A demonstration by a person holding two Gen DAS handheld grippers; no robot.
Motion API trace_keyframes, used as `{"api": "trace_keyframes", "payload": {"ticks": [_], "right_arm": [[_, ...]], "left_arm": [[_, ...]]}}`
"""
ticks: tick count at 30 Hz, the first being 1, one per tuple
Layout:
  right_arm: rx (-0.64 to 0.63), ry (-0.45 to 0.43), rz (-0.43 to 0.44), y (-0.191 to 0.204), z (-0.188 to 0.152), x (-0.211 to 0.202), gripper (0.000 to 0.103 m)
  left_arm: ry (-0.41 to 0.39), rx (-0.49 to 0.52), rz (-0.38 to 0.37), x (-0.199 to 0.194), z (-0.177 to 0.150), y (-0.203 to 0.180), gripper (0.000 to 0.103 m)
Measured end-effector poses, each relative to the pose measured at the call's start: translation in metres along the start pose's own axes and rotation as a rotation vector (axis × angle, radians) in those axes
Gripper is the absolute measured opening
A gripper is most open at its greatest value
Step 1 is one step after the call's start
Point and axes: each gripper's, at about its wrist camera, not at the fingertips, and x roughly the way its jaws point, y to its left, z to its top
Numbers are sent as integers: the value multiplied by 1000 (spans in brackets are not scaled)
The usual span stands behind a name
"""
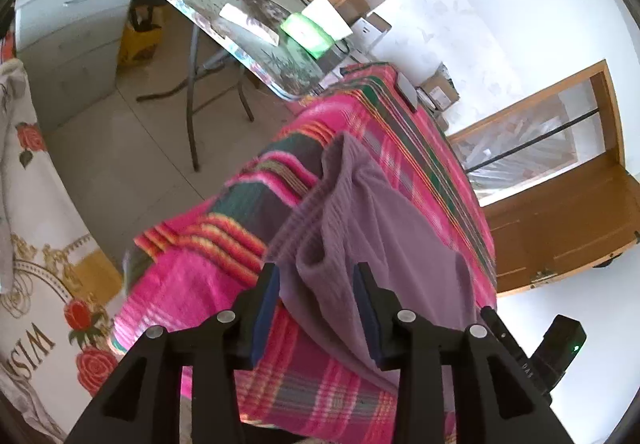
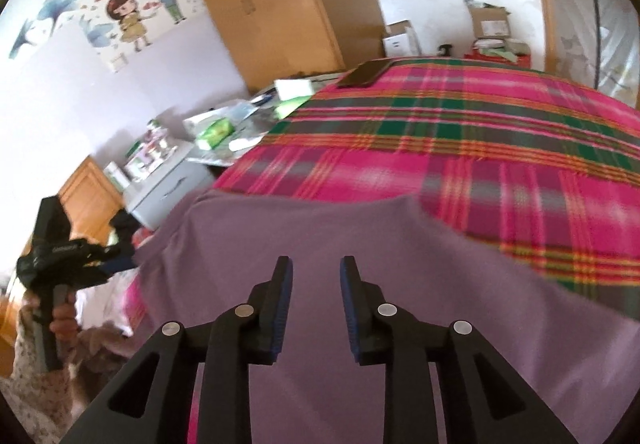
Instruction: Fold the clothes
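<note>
purple knit garment (image 2: 360, 284) is lying on the pink plaid bed cover (image 2: 480, 132); left hand-held gripper (image 1: 316, 276) is straddling its bunched edge unclenched, right hand-held gripper (image 2: 316, 268) is hovering released.

1. This is a bedroom in a home: a bed (image 2: 500, 132) covered with a pink, green and orange plaid blanket fills much of both views.
2. A tall wooden wardrobe (image 2: 280, 0) stands against the wall beside it.
3. Cartoon wall stickers (image 2: 140, 14) of two children, with flowers and hearts, decorate the pale wall.
4. A folding counter (image 1: 240, 32) on thin metal legs holds tissue packs and small household clutter.
5. A pale drawer cabinet (image 1: 68, 28) stands on the tiled floor (image 1: 120, 148).
6. A wooden door (image 1: 568, 220) with a glazed frame above it and cardboard boxes (image 2: 490, 22) by the wall add to the domestic look.
7. A floral rose-print cloth (image 1: 36, 244) hangs at one side.
</note>
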Motion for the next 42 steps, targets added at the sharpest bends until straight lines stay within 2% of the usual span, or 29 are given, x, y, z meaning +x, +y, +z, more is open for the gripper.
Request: {"api": "trace_keyframes", "payload": {"ticks": [4, 8, 14, 16, 18, 23, 30, 39, 42], "right_arm": [[-16, -4, 26, 12, -18, -1, 26], [-11, 29, 39, 21, -35, 8, 26], [-28, 47, 45, 33, -57, 14, 26], [-43, 44, 38, 37, -62, 14, 26], [-57, 41, 31, 41, -67, 14, 26], [-94, 34, 13, 51, -77, 15, 26], [-107, 26, 17, 56, -77, 15, 26], [-122, 16, 23, 62, -78, 15, 26], [-127, 13, 26, 64, -78, 15, 26]], "left_arm": [[16, -58, -57, 7, -9, 5, 45], [64, -77, -62, 25, -16, 6, 46], [40, -116, -81, 29, -13, 8, 45], [28, -124, -79, 29, -14, 10, 38], [13, -124, -62, 30, -16, 12, 26], [-17, -134, -64, 31, -18, 17, 9], [-67, -125, -74, 20, -23, 20, 6], [-60, -101, -43, 24, -26, 23, 6], [-62, -103, -61, 25, -28, 26, 7]]}}
